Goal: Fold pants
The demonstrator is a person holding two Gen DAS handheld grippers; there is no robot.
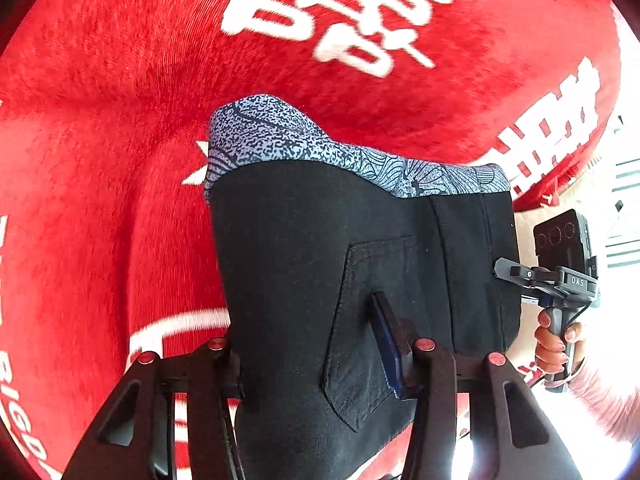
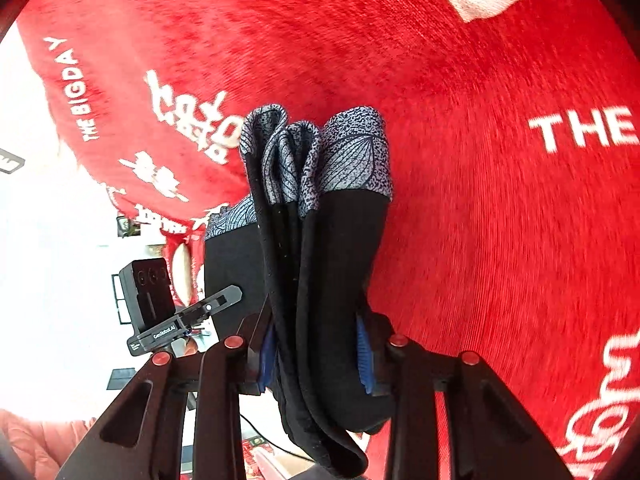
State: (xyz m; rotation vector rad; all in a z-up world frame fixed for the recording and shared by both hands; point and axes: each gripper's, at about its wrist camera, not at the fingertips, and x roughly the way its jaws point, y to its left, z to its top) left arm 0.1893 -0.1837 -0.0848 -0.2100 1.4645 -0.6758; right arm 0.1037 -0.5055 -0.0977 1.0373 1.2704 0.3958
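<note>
**Pants pinched at both ends, lifted over the red cloth – slip risk**

The black pants are held above the red cloth, already bunched into several layers, with the grey patterned band on the edge farthest from both cameras.

Left gripper: closed partway, fabric clamped between the pads beside the back pocket. Only the blue-faced finger is seen; the other is hidden behind the cloth.

Right gripper: closed partway on a thick stack of layers, blue pads pressed against both sides of the bundle. In the left view it is seen at the far end of the pants, held by a hand.

Risks, as judged:
- Inner layers of the right-hand stack could be shed, since only the outer faces are pressed by the pads
- The loose black tail below the right gripper could be dragged across the red cloth and the fold pulled askew
- If the two ends are lowered unevenly, the band edges will likely be misaligned
- The velvet nap may grab the fabric when it is laid down, so creases could be locked in
</note>
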